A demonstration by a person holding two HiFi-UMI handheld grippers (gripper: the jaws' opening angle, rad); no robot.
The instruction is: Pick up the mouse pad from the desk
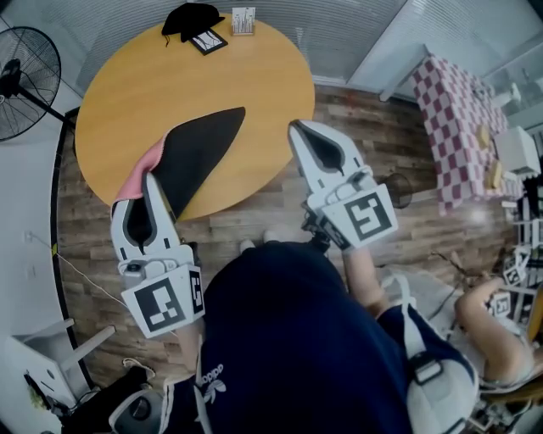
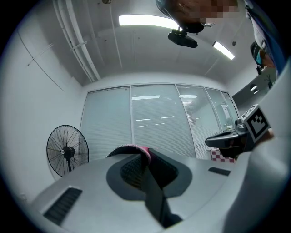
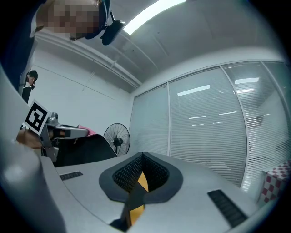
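Observation:
The mouse pad (image 1: 199, 144) is black on top and pink underneath. It stretches across the near left part of the round wooden table (image 1: 153, 76). My left gripper (image 1: 151, 178) is shut on its near corner at the table's edge, and the pink underside curls up there. In the left gripper view the pad's pink edge (image 2: 136, 149) shows pinched at the jaw tips of the left gripper (image 2: 144, 154). My right gripper (image 1: 305, 136) hovers by the table's right edge with nothing in it, its jaws together. The right gripper view shows the right gripper (image 3: 142, 159) and the black pad (image 3: 86, 152) at the left.
A black object (image 1: 193, 17), a dark card (image 1: 208, 41) and a small box (image 1: 243, 20) sit at the table's far edge. A standing fan (image 1: 21, 80) is at the left. A checkered table (image 1: 454, 127) and another person's arm (image 1: 496, 331) are at the right.

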